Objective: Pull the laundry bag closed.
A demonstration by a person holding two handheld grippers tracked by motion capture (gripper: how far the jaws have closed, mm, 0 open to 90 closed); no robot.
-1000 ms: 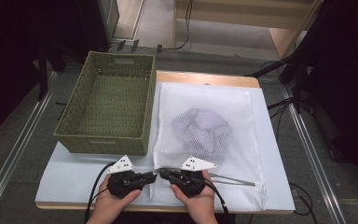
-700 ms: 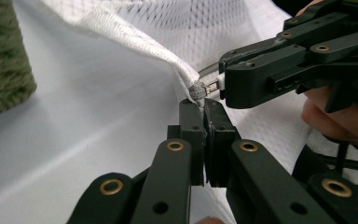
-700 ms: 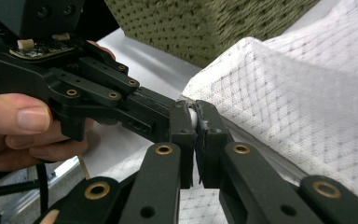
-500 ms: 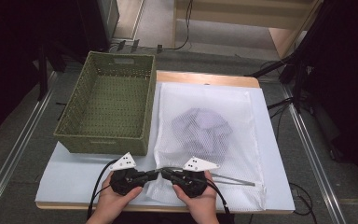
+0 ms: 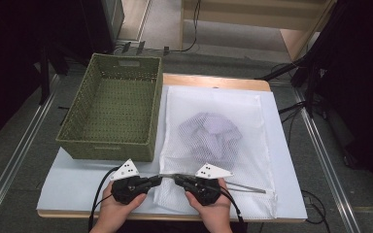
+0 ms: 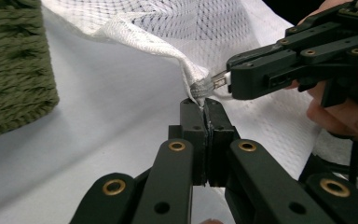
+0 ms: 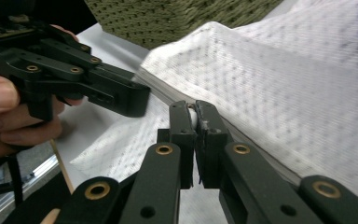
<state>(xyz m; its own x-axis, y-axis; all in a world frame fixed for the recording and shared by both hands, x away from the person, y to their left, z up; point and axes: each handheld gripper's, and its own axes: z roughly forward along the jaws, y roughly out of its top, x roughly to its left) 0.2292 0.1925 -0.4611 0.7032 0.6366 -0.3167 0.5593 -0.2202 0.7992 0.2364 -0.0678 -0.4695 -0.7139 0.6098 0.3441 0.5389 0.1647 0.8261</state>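
The white mesh laundry bag lies flat on the table beside the green woven basket; the left gripper pinches its near corner; the right gripper clamps the zipper pull, the zipper running rightward along the near edge

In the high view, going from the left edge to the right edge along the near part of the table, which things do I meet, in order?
Left gripper in the person's left hand → right gripper in the right hand → thin straight rod lying across the white mesh laundry bag.
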